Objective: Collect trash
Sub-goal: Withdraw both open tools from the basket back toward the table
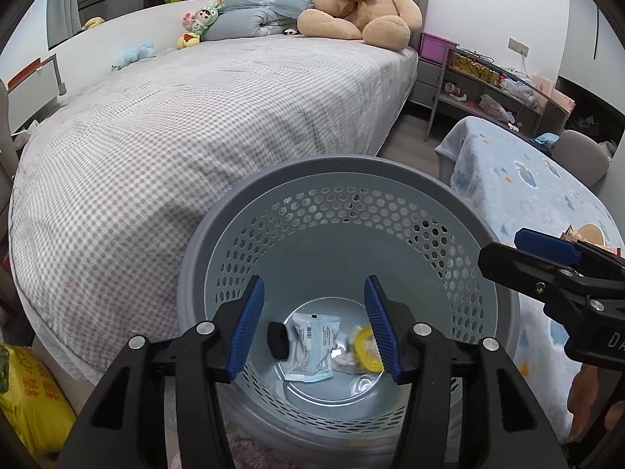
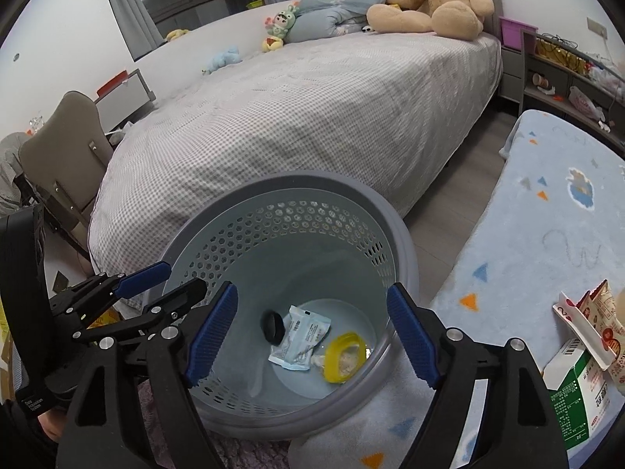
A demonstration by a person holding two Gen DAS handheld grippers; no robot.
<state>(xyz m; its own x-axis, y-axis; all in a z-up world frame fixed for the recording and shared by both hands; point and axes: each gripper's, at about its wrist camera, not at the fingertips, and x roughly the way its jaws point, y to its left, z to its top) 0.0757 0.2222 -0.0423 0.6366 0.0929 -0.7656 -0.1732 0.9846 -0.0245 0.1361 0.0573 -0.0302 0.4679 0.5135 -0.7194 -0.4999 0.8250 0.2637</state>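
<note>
While both grippers hang over the grey perforated basket [image 1: 343, 211], each stands apart with nothing between its blue pads, so the drop into the basket looks done for now. The left gripper [image 1: 314, 326] and the right gripper [image 2: 312, 336] both point down into the basket's mouth. On the basket floor lie a black cap [image 2: 272, 326], a white wrapper [image 2: 300, 340] and a yellow lid [image 2: 343, 355], the wrapper touching the cap on one side and lying just beside the lid on the other.

More trash waits on the blue blanket [image 2: 547, 234]: in the right wrist view, at about four o'clock from the basket, sit a green-and-white carton [image 2: 570, 398] and snack packets [image 2: 597, 320], piled against one another.

To do the next pick well, I judge the right gripper the better choice, since the pile lies on its side. It should lift clear of the rim before swinging across, keep its claw wide, and take one piece from the top. The carton is likely stiff and best gripped across its narrow faces; the packets are thin and may slip unless pinched near an edge.
</note>
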